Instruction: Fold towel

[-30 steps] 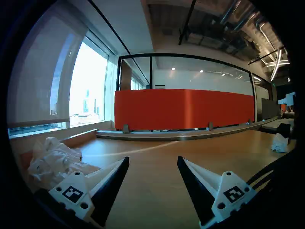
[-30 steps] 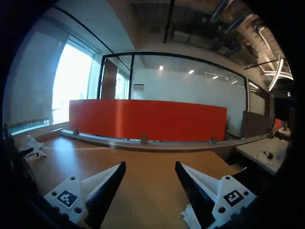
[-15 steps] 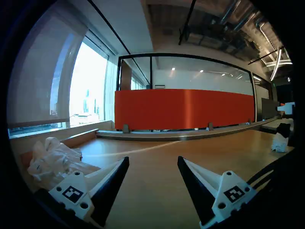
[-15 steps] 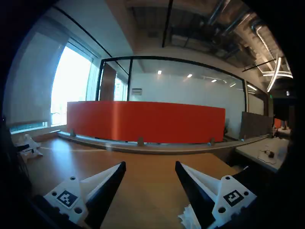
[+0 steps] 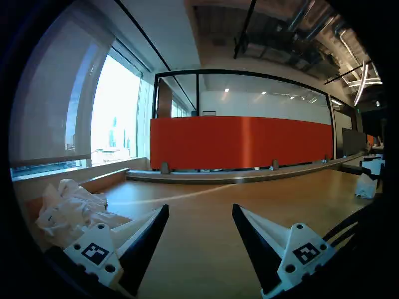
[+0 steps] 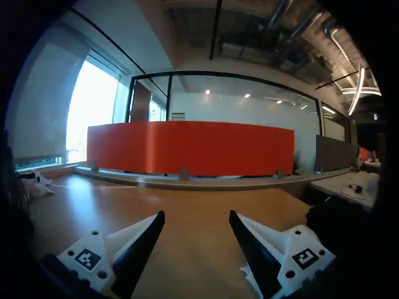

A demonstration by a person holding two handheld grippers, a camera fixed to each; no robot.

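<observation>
A crumpled white towel (image 5: 70, 209) lies on the wooden table (image 5: 199, 199) at the left of the left gripper view, just beyond my left finger. My left gripper (image 5: 200, 207) hovers low over the table, open, with nothing between its fingers. In the right gripper view my right gripper (image 6: 197, 213) is also open and empty above the same wood (image 6: 194, 214). A sliver of white cloth (image 6: 245, 271) peeks out beside its right finger. A small white bundle (image 6: 37, 180) sits far off at the left edge.
An orange partition (image 5: 239, 142) runs along the table's far edge, with a glass wall behind it and bright windows on the left. A white crumpled item (image 5: 366, 187) sits at the far right of the table. A dark shape (image 6: 339, 219) and a neighbouring desk (image 6: 349, 185) lie to the right.
The right gripper's view has shifted, so the partition sits higher and the white cloth by its right finger shows less. The left gripper has stayed still; the white item at far right shifted slightly.
</observation>
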